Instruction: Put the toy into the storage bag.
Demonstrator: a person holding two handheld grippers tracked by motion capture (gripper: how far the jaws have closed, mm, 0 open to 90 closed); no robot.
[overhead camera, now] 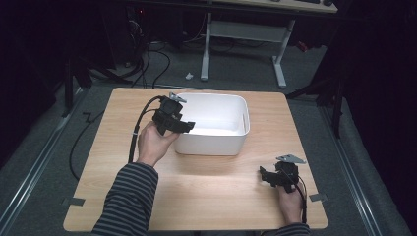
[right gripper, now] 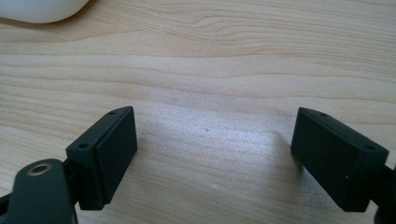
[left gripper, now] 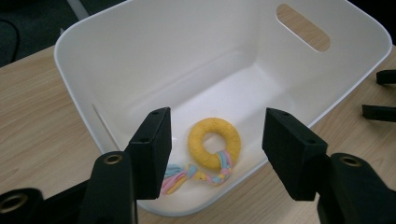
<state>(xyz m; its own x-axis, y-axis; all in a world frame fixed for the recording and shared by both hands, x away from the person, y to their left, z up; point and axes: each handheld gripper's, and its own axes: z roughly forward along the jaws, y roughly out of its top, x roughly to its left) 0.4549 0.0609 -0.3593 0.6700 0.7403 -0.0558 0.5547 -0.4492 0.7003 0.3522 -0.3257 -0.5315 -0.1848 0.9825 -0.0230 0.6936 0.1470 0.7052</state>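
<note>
Left gripper [left gripper: 217,140] hangs above the bin's near edge, its 2 jaws spread and holding nothing. Below them the yellow ring toy [left gripper: 214,143] lies flat on the floor of the white bin [left gripper: 93,60], its pastel braided tail [left gripper: 180,176] trailing toward the near-left corner. Right gripper [right gripper: 212,154] rests low over the wooden table [right gripper: 233,56], jaws released, nothing between them.

Black two-jaw tongs [overhead camera: 189,125] with grey three-cornered top plates, trailing black cables, brass-ringed screw holes; grey-and-black striped sleeves [overhead camera: 129,199].
</note>
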